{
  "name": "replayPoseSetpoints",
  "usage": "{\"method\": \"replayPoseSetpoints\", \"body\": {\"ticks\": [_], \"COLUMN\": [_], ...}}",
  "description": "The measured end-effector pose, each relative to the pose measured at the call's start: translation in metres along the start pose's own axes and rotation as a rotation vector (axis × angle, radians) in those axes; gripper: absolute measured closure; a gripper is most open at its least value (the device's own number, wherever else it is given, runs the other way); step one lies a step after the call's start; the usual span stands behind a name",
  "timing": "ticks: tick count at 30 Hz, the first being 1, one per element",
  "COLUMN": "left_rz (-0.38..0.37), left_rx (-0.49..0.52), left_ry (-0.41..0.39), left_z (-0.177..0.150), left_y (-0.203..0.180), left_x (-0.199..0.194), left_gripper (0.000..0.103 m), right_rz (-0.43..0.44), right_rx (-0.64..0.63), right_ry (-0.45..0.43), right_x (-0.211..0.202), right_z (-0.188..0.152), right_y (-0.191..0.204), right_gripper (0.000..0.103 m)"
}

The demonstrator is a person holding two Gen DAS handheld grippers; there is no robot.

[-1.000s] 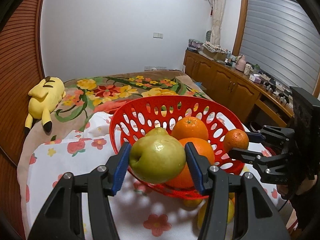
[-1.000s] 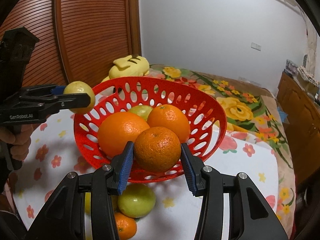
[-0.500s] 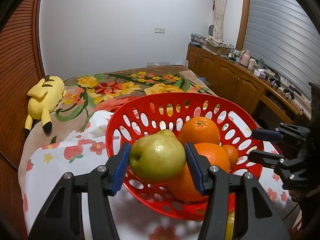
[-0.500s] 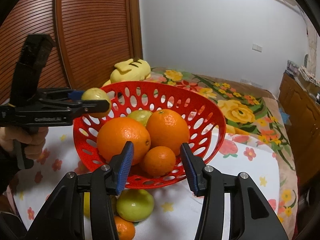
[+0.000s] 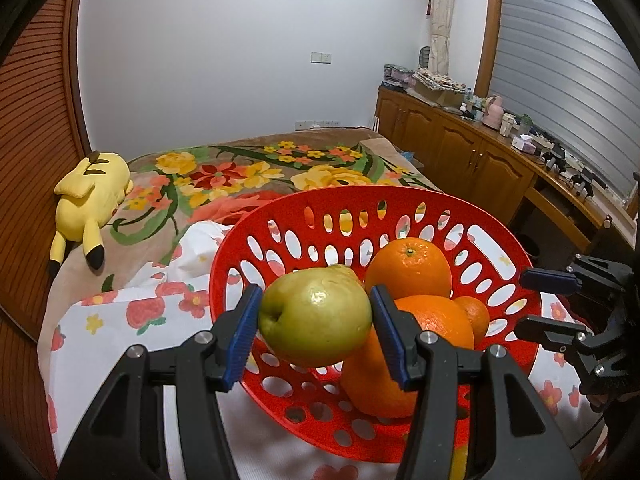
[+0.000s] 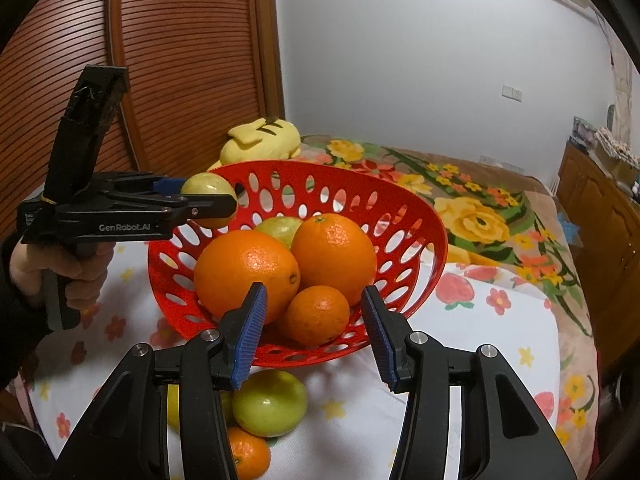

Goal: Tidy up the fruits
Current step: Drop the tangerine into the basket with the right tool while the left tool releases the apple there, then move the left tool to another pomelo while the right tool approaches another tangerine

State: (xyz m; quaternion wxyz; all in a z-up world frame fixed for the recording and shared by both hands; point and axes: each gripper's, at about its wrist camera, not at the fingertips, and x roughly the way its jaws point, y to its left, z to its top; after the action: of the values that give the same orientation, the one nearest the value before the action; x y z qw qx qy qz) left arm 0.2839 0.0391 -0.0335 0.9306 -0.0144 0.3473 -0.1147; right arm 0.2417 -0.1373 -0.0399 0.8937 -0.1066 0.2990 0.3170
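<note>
The left gripper (image 5: pixel 316 330) clamped a green pear (image 5: pixel 316 316) over the red basket (image 5: pixel 420 200) at frame centre — next, lower and release. The right gripper (image 6: pixel 312 326) stood open, empty — a small orange (image 6: pixel 318 314) beyond it.

A red basket (image 6: pixel 400 216) pierced with oval holes holds orange oranges (image 6: pixel 334 258) and a yellow-green fruit (image 5: pixel 316 316) at frame centre, over a white cloth (image 6: pixel 460 360) printed with red and yellow flowers. Upper left, a yellow plush toy (image 5: pixel 94 196) with dark stripes lies on a brown floral bedspread (image 5: pixel 248 168); the gripper pads (image 6: pixel 250 330) are blue.
</note>
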Motion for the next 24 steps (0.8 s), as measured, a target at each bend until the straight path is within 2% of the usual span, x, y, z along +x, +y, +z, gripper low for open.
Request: {"method": "replayPoseSetpoints", "body": {"ticks": [13,24], "left_rz": [0.013,-0.012], "left_rx": [0.007,0.012], "left_ry": [-0.001,-0.029], "left_z": [0.004,-0.007], "left_y": [0.0,-0.011], "left_x": [-0.001,-0.036], "left_gripper": [0.045,0.04], "right_rz": [-0.006,-0.041], "right_rx": [-0.004,-0.009], "right_ry": [0.0,-0.013], "right_x": [-0.004,-0.027], "right_z": [-0.002,-0.005], "right_y": [0.003,0.014], "right_gripper": [0.053,0.053]}}
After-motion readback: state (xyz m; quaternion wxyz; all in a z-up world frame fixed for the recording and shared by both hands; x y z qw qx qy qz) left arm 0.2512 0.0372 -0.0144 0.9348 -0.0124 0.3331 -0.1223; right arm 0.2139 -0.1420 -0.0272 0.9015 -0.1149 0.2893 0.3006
